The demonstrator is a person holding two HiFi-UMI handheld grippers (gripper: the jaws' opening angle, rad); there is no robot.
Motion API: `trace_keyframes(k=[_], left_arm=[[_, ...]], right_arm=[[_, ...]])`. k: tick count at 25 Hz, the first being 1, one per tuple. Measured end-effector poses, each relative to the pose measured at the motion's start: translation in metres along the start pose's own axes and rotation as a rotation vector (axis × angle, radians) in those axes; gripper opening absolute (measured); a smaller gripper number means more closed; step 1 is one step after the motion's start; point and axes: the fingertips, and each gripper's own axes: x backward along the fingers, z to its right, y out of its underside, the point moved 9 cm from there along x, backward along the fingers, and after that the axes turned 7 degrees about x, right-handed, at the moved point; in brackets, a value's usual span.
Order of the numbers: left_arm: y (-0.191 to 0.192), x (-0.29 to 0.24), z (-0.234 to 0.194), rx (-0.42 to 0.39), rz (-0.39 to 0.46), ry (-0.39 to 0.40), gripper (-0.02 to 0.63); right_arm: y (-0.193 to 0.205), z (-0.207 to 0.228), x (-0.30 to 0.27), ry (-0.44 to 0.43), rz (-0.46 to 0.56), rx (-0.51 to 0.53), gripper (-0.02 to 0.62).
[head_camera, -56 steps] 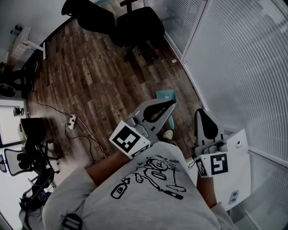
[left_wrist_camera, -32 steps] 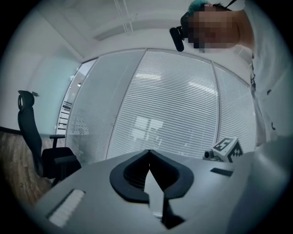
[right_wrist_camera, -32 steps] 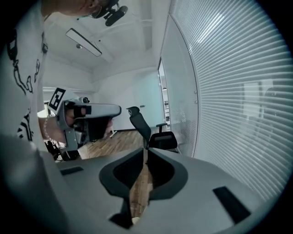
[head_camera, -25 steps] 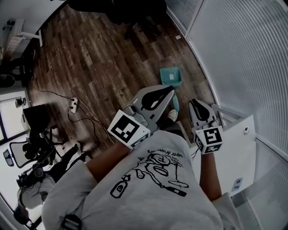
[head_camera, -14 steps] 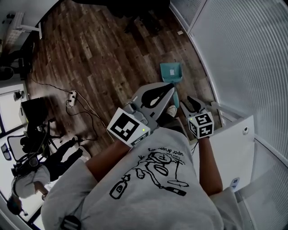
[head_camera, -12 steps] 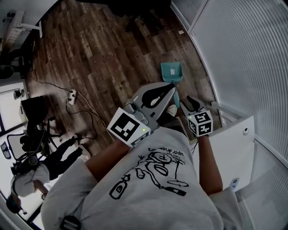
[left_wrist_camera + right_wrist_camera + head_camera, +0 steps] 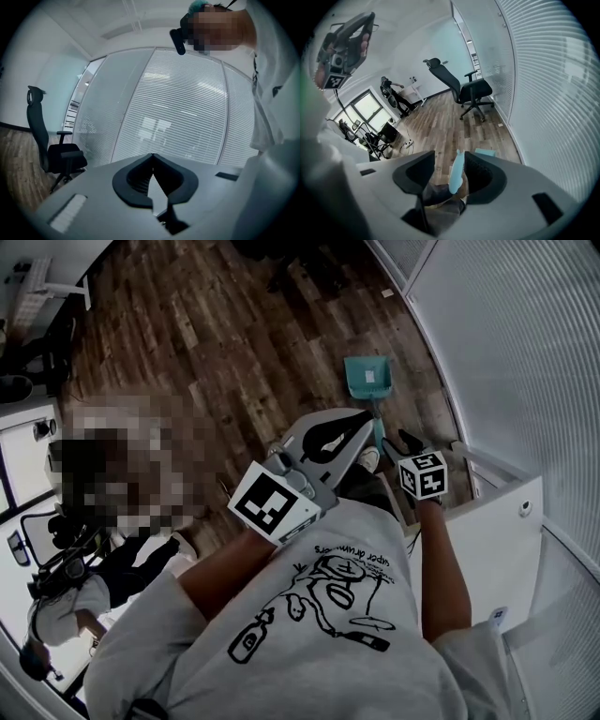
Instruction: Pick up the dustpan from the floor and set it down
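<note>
The right hand-held gripper point(image 7: 403, 439) has dropped, jaws just opening astride the dustpan point(image 7: 367, 378) handle; left hand-held gripper point(image 7: 363, 421) clenched empty.

Right gripper's point(image 7: 403, 439) jaws wider, astride dustpan point(image 7: 367, 379)

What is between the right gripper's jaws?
The dustpan's teal handle stands between the jaws of the right gripper, which have just been opening; the right gripper view shows this.
</note>
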Motion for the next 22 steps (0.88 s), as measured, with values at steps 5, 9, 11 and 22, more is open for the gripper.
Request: trace_keyframes(k=[5, 9, 11, 22], left_arm=[[0.005, 0.005, -0.001, 0.001, -0.003, -0.002, 0.002], [0.009, 0.008, -0.002, -0.001, -0.007, -0.002, 0.002], [0.012, 0.011, -0.004, 0.004, -0.013, -0.005, 0.002], [0.031, 0.013, -0.018, 0.031, -0.062, 0.003, 0.002]], right_arm=[[0.015, 0.007, -0.020, -0.020, -0.032, -0.040, 0.170], [0.027, 0.011, -0.035, -0.037, -0.048, -0.076, 0.175], [0.031, 0.012, -0.042, -0.044, -0.057, -0.089, 0.179], [0.048, 0.023, -0.077, -0.088, -0.093, -0.157, 0.193]])
